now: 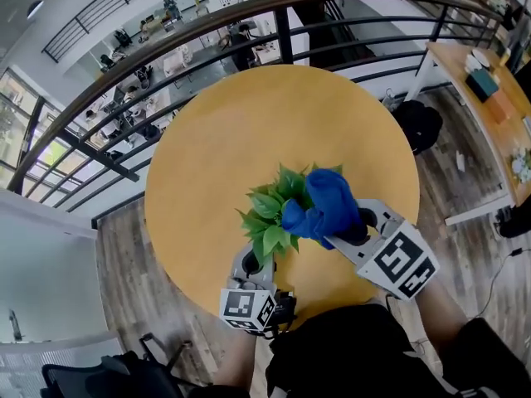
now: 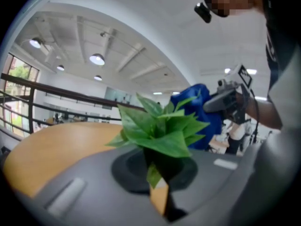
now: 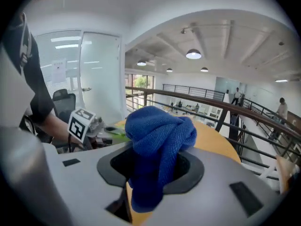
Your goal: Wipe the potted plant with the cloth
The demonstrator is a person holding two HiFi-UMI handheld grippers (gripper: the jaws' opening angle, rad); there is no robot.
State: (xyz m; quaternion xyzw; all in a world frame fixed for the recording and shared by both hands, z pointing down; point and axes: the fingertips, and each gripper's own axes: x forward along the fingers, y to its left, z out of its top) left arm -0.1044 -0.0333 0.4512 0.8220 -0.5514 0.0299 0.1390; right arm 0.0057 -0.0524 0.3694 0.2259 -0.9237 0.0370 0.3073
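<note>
Both grippers loaded: plant in the left, cloth in the right, over the round table (image 1: 249,123).

Left gripper (image 1: 259,255) comes in from the near side of the potted plant (image 1: 274,210), jaws pinched almost fully together on its dark base. In the left gripper view the leaves fan out right above the jaw tips and hide the pot. The plant is above the near part of the tabletop; can't tell whether it rests on the wood or is lifted. The blue cloth (image 1: 328,206) is bunched in a wad against the plant's right side, overlapping the leaf edge in the head view; actual contact is unclear. Right gripper (image 1: 347,232) is to the right of the plant, jaws clamped on the cloth, with a tail hanging below them in the right gripper view. A dark railing (image 1: 282,31) runs beyond the plant, past the table's far edge.
</note>
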